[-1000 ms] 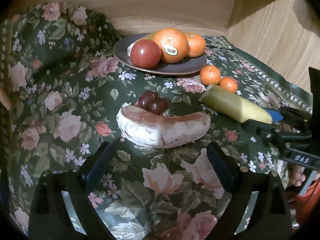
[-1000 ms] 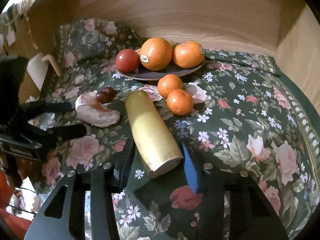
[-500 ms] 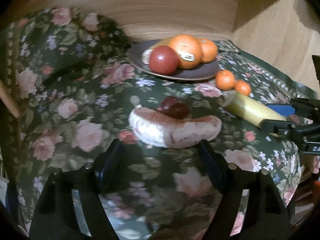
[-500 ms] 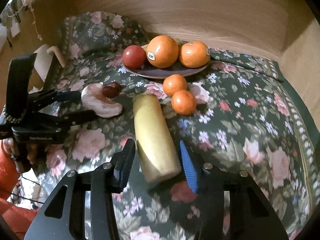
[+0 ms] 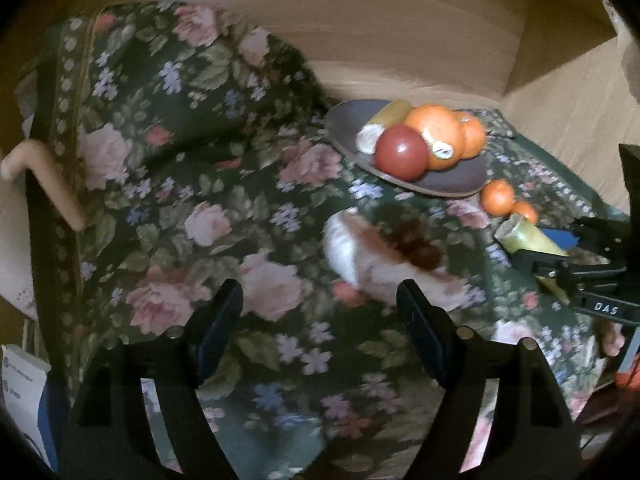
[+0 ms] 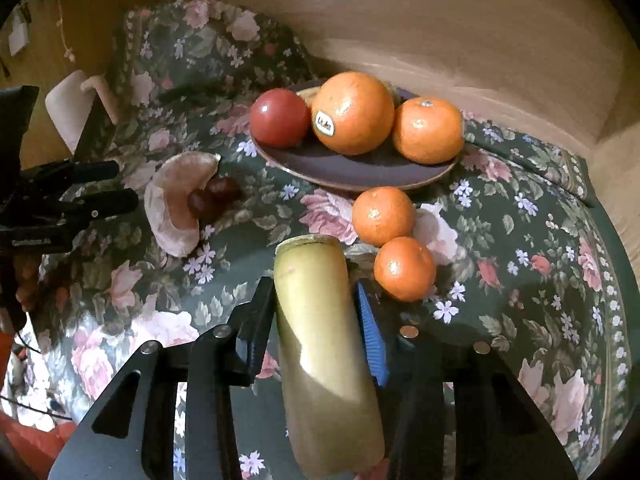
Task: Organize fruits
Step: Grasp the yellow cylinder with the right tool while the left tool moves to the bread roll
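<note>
My right gripper (image 6: 316, 300) is shut on a yellow-green banana piece (image 6: 320, 320) and holds it just above the floral cloth, near two small tangerines (image 6: 382, 216). Behind them a dark plate (image 6: 352, 168) holds a red tomato (image 6: 280, 118), a stickered orange (image 6: 352, 112) and a second orange (image 6: 428, 130). My left gripper (image 5: 320, 304) is open and empty, close to a pale pomelo wedge (image 5: 360, 256) with dark red grapes (image 5: 416, 246) against it. The plate (image 5: 452, 180) also carries another banana piece (image 5: 384, 124).
The floral cloth (image 6: 540, 240) covers the table. Wooden walls stand behind and to the right. A beige hook-shaped handle (image 5: 48, 176) sticks out at the cloth's left edge. The right gripper shows in the left wrist view (image 5: 560, 248).
My right gripper has closed on the banana piece and lifted it toward the plate. My left gripper has swung left and pulled back, so the pomelo wedge now sits to its right.
</note>
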{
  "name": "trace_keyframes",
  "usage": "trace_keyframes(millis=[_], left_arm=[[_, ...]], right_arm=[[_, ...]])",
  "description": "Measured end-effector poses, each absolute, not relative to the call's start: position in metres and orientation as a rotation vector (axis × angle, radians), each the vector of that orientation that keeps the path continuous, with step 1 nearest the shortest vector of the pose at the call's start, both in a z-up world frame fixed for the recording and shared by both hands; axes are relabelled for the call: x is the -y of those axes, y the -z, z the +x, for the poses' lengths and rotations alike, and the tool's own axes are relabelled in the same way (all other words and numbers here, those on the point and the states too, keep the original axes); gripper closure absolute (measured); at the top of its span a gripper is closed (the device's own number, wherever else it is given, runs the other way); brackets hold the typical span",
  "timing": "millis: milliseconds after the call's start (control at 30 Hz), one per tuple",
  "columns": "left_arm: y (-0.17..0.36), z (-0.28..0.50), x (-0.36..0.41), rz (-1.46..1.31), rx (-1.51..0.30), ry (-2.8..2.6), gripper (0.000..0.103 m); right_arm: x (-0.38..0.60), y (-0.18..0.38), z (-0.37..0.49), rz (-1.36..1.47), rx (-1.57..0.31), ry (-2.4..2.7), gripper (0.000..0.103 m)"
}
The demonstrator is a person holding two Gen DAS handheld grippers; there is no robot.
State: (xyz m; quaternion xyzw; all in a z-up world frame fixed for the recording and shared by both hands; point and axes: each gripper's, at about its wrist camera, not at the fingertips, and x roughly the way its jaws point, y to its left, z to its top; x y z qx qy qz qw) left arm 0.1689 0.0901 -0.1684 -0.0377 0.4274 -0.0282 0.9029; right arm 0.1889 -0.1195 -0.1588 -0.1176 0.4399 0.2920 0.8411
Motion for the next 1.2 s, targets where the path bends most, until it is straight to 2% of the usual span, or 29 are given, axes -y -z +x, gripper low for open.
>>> trace_keyframes(millis=[100,267,333,433,833,1067,1200], left_arm=[[0.169,0.177,-0.079,-0.107,-0.901,0.091,0.011],[0.186,0.195,-0.048,-0.095,-0.969,0.121,0.009],[0.191,0.201,-0.035,-0.046,-0.969,0.082,0.003],[0.195,0.204,-0.024,0.014,-0.963,0.048,0.003],[0.185,0.179,-0.069,0.046,-0.965,-0.016,0.003],[0.17,0.184,-0.085,-0.049,-0.948,0.038,0.005],[0.175,0.205,-0.077,-0.03,-0.966,0.054,0.022]], right_arm=[[0.128,0.15,0.187,-0.202,-0.894,-0.611,0.067],[0.147,0.128,0.177,-0.128,-0.82,-0.602,0.069],[0.149,0.123,0.175,-0.115,-0.802,-0.597,0.069],[0.153,0.118,0.173,-0.089,-0.789,-0.6,0.069],[0.17,0.107,0.167,-0.027,-0.733,-0.615,0.07],[0.164,0.103,0.169,-0.031,-0.71,-0.629,0.07],[0.164,0.099,0.171,-0.035,-0.701,-0.622,0.07]])
